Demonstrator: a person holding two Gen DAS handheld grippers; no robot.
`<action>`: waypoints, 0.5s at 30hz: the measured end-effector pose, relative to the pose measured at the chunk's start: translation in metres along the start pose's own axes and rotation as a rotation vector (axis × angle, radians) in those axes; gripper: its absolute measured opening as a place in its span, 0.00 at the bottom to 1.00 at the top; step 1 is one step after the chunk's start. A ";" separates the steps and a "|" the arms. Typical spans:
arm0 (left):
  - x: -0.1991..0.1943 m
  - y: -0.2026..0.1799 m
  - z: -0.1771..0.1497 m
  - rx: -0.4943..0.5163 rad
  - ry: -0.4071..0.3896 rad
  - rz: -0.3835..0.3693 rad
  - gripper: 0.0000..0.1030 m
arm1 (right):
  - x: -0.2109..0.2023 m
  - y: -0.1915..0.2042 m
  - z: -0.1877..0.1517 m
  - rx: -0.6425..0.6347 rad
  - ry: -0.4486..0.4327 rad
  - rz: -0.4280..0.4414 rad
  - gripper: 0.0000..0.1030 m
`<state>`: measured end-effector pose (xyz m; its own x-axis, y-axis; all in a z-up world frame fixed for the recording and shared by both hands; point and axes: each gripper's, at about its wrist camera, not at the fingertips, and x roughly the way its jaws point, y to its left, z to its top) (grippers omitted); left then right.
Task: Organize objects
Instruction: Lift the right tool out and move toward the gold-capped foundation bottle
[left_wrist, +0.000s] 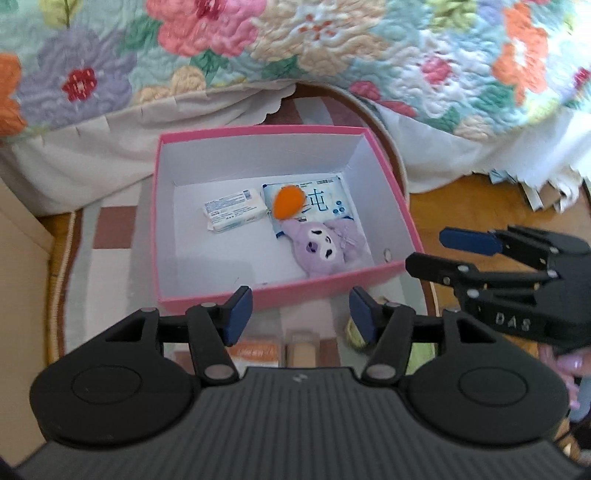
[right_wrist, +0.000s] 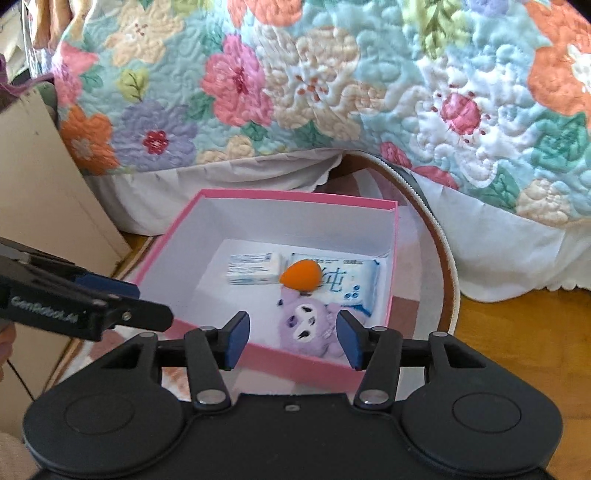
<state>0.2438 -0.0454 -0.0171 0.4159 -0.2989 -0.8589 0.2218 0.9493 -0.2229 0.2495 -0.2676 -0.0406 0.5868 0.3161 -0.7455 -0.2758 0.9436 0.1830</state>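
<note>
A pink box (left_wrist: 295, 291) with white inner walls sits on a rug. Inside lie a white soap carton (left_wrist: 234, 210), a blue-and-white wipes pack (left_wrist: 325, 203), an orange egg-shaped sponge (left_wrist: 288, 201) and a purple plush toy (left_wrist: 325, 247). My left gripper (left_wrist: 301, 310) hovers open over the box's near wall, with nothing between its pads. My right gripper (left_wrist: 428, 251) hangs open and empty off the box's right corner. In the right wrist view the box (right_wrist: 295, 194), carton (right_wrist: 255, 267), sponge (right_wrist: 300, 277), wipes (right_wrist: 351, 284) and plush (right_wrist: 306, 326) lie below my right gripper (right_wrist: 291, 339). My left gripper (right_wrist: 153, 304) enters from the left.
A bed with a floral quilt (left_wrist: 295, 37) overhangs the far side. The round rug (left_wrist: 110, 229) lies on a wooden floor (left_wrist: 461, 199). A beige board (right_wrist: 55, 177) leans at the left. An orange packet (left_wrist: 258, 350) and a yellowish object (left_wrist: 356, 332) lie under my left gripper.
</note>
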 end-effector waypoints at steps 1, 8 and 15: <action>-0.009 -0.002 -0.002 0.008 -0.003 -0.003 0.56 | -0.006 0.002 0.000 -0.001 0.002 0.007 0.56; -0.067 -0.012 -0.025 0.046 -0.026 -0.038 0.59 | -0.059 0.026 -0.004 -0.084 -0.025 0.031 0.58; -0.103 -0.009 -0.056 0.044 -0.031 -0.041 0.61 | -0.103 0.055 -0.020 -0.173 -0.015 0.092 0.60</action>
<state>0.1495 -0.0181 0.0472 0.4328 -0.3405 -0.8347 0.2770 0.9314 -0.2363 0.1585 -0.2502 0.0339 0.5643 0.4030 -0.7206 -0.4546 0.8802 0.1362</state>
